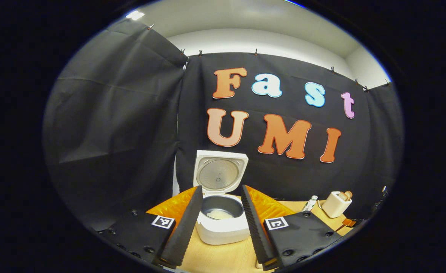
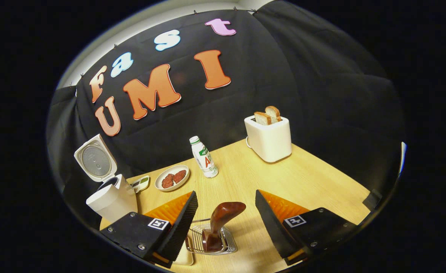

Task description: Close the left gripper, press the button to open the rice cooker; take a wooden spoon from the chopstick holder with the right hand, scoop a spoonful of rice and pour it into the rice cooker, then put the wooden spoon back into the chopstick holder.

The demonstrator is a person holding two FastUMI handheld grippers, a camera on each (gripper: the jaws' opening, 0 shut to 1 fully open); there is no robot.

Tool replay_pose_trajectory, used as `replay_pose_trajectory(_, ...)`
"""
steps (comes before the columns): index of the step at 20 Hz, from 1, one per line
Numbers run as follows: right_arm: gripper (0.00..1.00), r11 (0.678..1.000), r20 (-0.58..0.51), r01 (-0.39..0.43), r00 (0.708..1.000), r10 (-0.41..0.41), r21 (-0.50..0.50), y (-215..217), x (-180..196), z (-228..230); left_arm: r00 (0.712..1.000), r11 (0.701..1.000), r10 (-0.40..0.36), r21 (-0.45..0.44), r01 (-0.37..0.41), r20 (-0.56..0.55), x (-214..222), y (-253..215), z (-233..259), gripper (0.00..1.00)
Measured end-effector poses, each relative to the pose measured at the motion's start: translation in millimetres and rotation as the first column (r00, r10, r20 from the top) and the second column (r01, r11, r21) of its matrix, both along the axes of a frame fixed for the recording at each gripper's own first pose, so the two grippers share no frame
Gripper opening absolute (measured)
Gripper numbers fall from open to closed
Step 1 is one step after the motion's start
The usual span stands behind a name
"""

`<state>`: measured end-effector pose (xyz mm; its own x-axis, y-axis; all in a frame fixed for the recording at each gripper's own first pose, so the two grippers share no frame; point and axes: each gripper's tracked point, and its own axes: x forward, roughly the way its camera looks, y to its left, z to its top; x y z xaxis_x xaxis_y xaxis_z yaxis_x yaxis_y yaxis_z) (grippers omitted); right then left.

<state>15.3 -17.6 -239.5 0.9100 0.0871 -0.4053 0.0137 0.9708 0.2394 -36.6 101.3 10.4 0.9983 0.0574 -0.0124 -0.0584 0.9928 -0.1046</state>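
Note:
The white rice cooker [image 1: 223, 231] stands open on the table, its lid [image 1: 219, 172] tipped up and back, with a patch of white rice [image 1: 219, 215] in the dark pot. My left gripper [image 1: 221, 189] is open, its fingers flanking the cooker without touching it. In the right gripper view, a dark brown wooden spoon [image 2: 223, 216] stands in a wire chopstick holder [image 2: 211, 242]. My right gripper [image 2: 226, 193] is open just above it, the spoon's top between the fingers and apart from both. The cooker [image 2: 111, 201] sits far left.
On the wooden table [image 2: 313, 182] are a white toaster [image 2: 270, 138] with bread slices, a white bottle [image 2: 204, 157], a plate of brown meat [image 2: 172, 177] and a small dish [image 2: 141, 183]. A white object [image 2: 185, 258] lies beside the holder. Black cloth walls close the back.

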Motion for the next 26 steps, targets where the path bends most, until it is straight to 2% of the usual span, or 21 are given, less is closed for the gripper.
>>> replay_pose_trajectory(3,0.95,0.999,-0.045,-0.014,0.999,0.016,0.048,7.8,-0.2,-15.6,1.000,0.999,0.031,0.023,-0.031,0.003,-9.4,3.9,-0.9,1.00)
replay_pose_trajectory(5,0.93,0.997,-0.065,-0.011,0.998,0.016,0.073,10.5,-0.5,-22.8,0.998,0.998,0.058,0.030,-0.058,-0.003,-12.4,10.2,-2.0,1.00)
replay_pose_trajectory(7,0.84,0.995,-0.073,0.002,0.997,0.006,0.104,10.7,-1.3,-27.1,0.998,0.998,0.067,0.022,-0.067,-0.011,-14.6,11.6,-5.8,1.00)
replay_pose_trajectory(9,0.71,0.991,-0.084,0.031,0.996,-0.021,0.128,7.8,-0.3,-30.9,0.996,0.996,0.081,0.026,-0.080,-0.024,-16.4,18.2,-11.0,1.00)
replay_pose_trajectory(11,0.54,0.981,-0.085,0.022,0.996,-0.006,0.193,15.4,-2.8,-26.4,0.996,0.996,0.087,0.034,-0.086,-0.034,-14.3,20.4,-13.9,1.00)
replay_pose_trajectory(12,0.39,0.975,-0.098,0.032,0.995,-0.011,0.219,18.2,-3.2,-25.1,0.996,0.996,0.087,0.037,-0.085,-0.038,-13.6,20.9,-15.1,1.00)
replay_pose_trajectory(13,0.29,0.970,-0.104,0.040,0.994,-0.015,0.240,18.9,-2.1,-25.6,0.996,0.996,0.085,0.040,-0.084,-0.041,-13.1,21.6,-16.5,1.00)
replay_pose_trajectory(15,0.21,0.964,-0.115,0.071,0.992,-0.043,0.255,21.5,-2.0,-23.9,0.996,0.996,0.079,0.042,-0.077,-0.043,-10.3,21.4,-16.6,0.97)
replay_pose_trajectory(18,0.03,0.970,-0.106,0.082,0.993,-0.059,0.227,25.0,-3.3,-19.7,0.998,0.997,0.060,0.046,-0.058,-0.034,-3.9,19.3,-13.4,1.00)
replay_pose_trajectory(21,0.02,0.974,-0.084,0.073,0.995,-0.056,0.214,33.5,-6.8,-1.7,0.999,0.998,0.036,0.055,-0.035,-0.019,2.6,16.9,-6.4,0.97)
replay_pose_trajectory(22,0.02,0.978,-0.074,0.072,0.996,-0.058,0.196,34.1,-7.8,4.1,1.000,0.998,0.024,0.056,-0.023,-0.016,5.9,15.3,-4.5,1.00)
replay_pose_trajectory(26,0.02,0.993,-0.011,0.064,0.998,-0.063,0.104,39.7,-14.8,40.9,1.000,0.999,-0.022,0.049,0.022,-0.008,18.5,11.3,-2.4,1.00)
